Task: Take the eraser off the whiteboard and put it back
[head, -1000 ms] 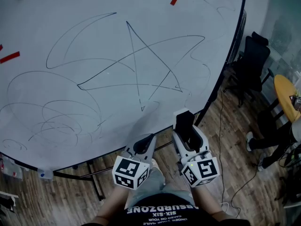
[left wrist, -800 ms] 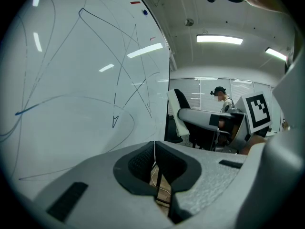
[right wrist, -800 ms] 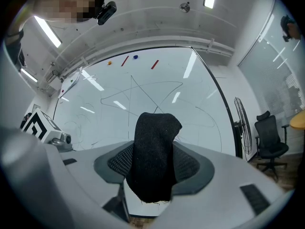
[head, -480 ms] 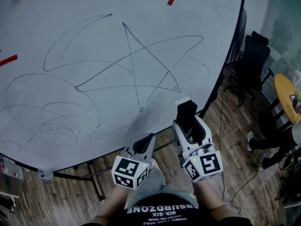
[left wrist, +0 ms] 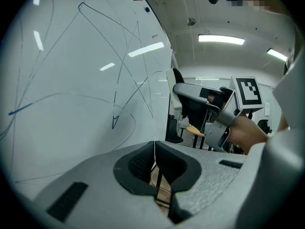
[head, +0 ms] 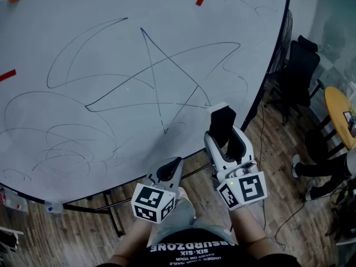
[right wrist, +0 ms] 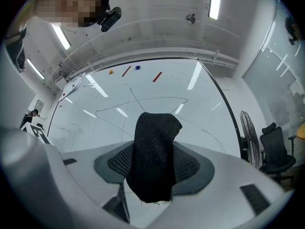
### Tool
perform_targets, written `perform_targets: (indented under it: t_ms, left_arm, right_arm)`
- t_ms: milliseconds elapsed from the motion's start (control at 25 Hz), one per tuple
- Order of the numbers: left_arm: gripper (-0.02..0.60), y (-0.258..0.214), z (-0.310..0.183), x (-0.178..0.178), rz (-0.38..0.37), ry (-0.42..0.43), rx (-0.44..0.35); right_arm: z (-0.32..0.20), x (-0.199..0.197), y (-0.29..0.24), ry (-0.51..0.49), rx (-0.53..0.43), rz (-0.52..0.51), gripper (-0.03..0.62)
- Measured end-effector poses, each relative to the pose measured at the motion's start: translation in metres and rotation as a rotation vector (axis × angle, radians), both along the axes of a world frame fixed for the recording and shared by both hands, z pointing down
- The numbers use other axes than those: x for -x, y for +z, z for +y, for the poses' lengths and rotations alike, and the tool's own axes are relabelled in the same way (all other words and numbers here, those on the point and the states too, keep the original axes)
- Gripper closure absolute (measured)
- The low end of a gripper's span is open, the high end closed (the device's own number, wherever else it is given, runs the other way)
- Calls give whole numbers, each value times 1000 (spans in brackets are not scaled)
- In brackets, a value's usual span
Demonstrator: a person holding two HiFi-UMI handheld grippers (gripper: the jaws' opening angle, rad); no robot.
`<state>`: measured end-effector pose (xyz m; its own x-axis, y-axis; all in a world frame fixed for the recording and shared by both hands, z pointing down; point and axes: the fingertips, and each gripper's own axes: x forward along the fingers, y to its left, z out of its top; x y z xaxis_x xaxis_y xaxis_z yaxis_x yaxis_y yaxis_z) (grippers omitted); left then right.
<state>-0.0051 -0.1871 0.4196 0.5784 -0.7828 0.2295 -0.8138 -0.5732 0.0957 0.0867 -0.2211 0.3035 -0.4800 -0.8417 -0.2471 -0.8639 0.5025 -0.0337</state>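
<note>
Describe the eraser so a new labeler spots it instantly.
Find the big whiteboard with the star drawn on it. At its lower right edge, in the head view, is the right tool; the eraser is the black fuzzy block clamped in it. Unlike it, the left tool is shut and empty.
</note>
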Motion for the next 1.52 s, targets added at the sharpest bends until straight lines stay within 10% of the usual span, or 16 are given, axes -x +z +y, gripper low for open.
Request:
perform_targets:
  t_ms: [1520]
  left_arm:
    - [571,-10,-49,9,1,0,-10]
  right_arm:
    - [-74,15,-15,18,-40,30,353]
